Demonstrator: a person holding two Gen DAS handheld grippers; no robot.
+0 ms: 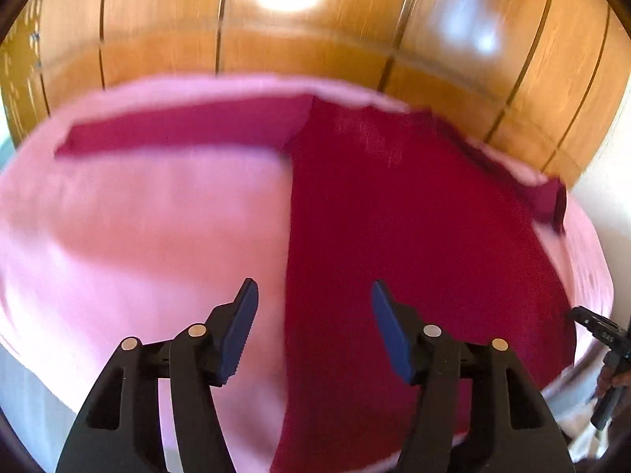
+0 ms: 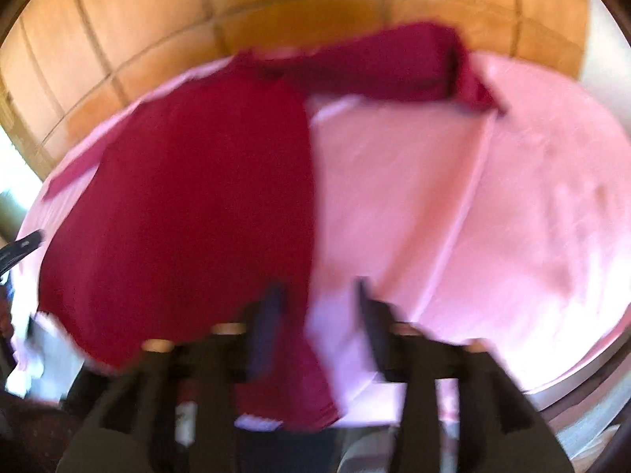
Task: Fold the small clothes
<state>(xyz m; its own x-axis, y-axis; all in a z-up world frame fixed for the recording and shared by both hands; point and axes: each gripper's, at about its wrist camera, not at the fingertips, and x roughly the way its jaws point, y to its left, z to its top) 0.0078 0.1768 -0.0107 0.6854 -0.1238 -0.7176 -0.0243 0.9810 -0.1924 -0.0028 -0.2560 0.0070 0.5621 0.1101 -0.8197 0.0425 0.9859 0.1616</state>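
A dark red long-sleeved top lies flat on a round table under a pink cloth. In the left wrist view one sleeve stretches left along the far edge, and the other sleeve is folded at the right. My left gripper hovers open over the top's left edge, with nothing between its pads. The right wrist view is blurred. There the top fills the left, and a sleeve runs right. My right gripper is open above the top's near right edge.
Wooden panelling rises behind the table. The right gripper's black body, held by a hand, shows at the table's right rim. The left gripper's tip shows at the left edge of the right wrist view.
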